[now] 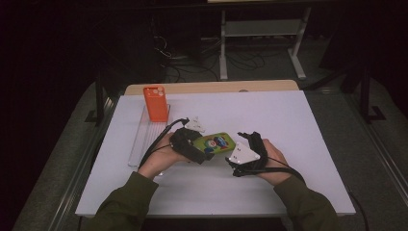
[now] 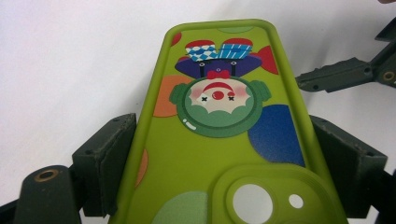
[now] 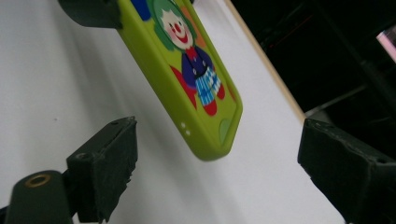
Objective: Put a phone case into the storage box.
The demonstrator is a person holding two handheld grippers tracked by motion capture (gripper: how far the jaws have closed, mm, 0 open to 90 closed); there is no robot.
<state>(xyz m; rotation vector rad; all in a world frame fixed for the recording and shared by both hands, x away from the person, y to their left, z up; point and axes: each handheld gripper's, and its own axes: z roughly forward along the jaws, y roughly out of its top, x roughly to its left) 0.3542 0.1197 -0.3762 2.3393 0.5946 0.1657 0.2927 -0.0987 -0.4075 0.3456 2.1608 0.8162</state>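
A lime-green phone case (image 1: 217,143) printed with a clown is held just above the white board. My left gripper (image 1: 204,148) is shut on it. In the left gripper view the pads press both long edges of the case (image 2: 219,140) near its camera cut-out, with my left gripper (image 2: 226,140) reaching in from below. My right gripper (image 1: 244,137) sits right of the case, open. In the right gripper view the case's free end (image 3: 187,60) hangs between and ahead of the wide jaws of my right gripper (image 3: 219,127), touching neither pad. One right jaw (image 2: 345,74) shows at the far right.
An orange phone case (image 1: 156,103) stands upright at the far end of a clear plastic rack (image 1: 142,139) left of my hands. The white board (image 1: 288,144) lies on a wooden table. A dark floor with cables and a stand lies beyond.
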